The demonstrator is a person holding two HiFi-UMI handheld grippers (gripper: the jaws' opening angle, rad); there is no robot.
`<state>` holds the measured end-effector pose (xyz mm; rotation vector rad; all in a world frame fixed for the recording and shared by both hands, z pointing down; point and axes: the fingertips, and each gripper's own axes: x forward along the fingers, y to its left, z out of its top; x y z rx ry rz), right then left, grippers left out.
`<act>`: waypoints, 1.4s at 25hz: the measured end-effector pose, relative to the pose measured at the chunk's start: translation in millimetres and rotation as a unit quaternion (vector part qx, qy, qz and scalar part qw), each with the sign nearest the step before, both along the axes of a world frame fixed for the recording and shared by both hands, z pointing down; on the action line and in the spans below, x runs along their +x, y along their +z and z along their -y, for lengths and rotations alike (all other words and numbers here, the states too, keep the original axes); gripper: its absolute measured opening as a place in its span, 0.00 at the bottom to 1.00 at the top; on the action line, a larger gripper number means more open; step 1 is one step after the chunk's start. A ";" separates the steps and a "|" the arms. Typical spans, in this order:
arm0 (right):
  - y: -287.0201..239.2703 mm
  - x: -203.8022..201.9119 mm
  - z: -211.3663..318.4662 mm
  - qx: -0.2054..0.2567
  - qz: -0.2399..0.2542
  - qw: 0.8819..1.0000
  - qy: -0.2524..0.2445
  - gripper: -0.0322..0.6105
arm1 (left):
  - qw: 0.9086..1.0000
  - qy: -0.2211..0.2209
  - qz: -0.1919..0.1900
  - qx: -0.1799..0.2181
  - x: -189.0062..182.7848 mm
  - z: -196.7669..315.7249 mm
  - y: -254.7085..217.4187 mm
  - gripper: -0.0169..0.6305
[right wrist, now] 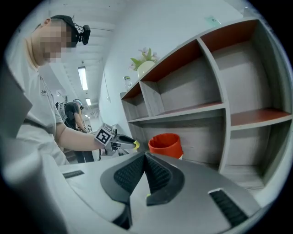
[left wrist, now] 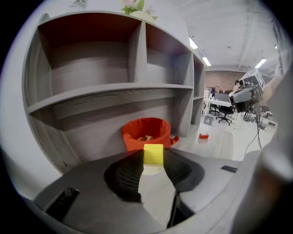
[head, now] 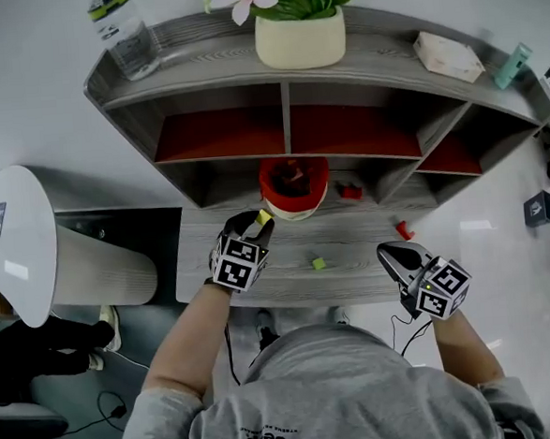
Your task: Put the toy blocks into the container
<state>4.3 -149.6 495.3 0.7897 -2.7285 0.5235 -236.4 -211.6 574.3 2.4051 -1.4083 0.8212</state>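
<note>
My left gripper (head: 257,224) is shut on a small yellow block (head: 265,218), held in the air just in front of the red container (head: 293,186). In the left gripper view the yellow block (left wrist: 153,153) sits pinched at the jaw tips (left wrist: 153,160), with the red container (left wrist: 146,133) straight ahead and blocks visible inside it. A green block (head: 318,263) lies on the desk. One red block (head: 350,192) lies next to the container, another (head: 403,229) further right. My right gripper (head: 388,251) hovers over the desk's right part, shut and holding nothing (right wrist: 145,156).
The container stands on a grey wooden desk (head: 354,274) under a curved shelf unit (head: 285,100) with red-backed compartments. On top of the shelf are a flower pot (head: 300,36), a water bottle (head: 123,29) and a small box (head: 448,55). A white round stool (head: 18,241) stands at the left.
</note>
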 end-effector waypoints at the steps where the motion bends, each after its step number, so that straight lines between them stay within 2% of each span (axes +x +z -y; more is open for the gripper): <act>1: -2.4 3.2 1.0 0.003 0.004 1.000 0.003 0.08 | 1.000 0.004 0.003 0.005 4.7 7.4 -6.7 0.27; 7: -13.0 28.1 2.1 0.010 0.010 1.000 0.027 0.08 | 0.999 0.016 0.025 0.030 27.9 55.0 -35.0 0.27; 12: -9.8 56.3 3.2 0.007 0.014 0.998 0.056 0.08 | 0.999 0.017 0.045 0.021 41.3 88.0 -34.2 0.27; 17: -7.6 77.1 4.4 0.002 0.010 0.997 0.078 0.08 | 0.999 0.008 0.048 0.012 52.0 108.6 -21.8 0.28; 19: -5.8 82.5 4.2 -0.001 0.011 0.997 0.082 0.08 | 0.999 0.002 0.050 0.013 53.9 114.5 -17.2 0.30; 20: -4.7 84.3 3.9 -0.002 0.011 0.996 0.084 0.08 | 0.999 0.001 0.050 0.011 55.0 116.5 -14.9 0.36; 21: -3.6 85.5 3.6 -0.003 0.011 0.996 0.084 0.08 | 0.999 0.001 0.049 0.009 56.1 117.8 -13.4 0.45; 23: -1.7 86.6 3.1 -0.005 0.011 0.996 0.085 0.08 | 0.999 0.002 0.043 0.009 58.1 118.6 -13.6 0.50; 33: -2.9 70.5 5.6 -0.001 0.017 0.998 0.065 0.08 | 1.000 -0.003 0.013 0.018 45.5 94.7 -25.8 0.50; 35: -2.9 64.1 6.4 0.000 0.019 0.998 0.058 0.08 | 1.000 -0.002 -0.005 0.026 42.3 84.6 -34.4 0.43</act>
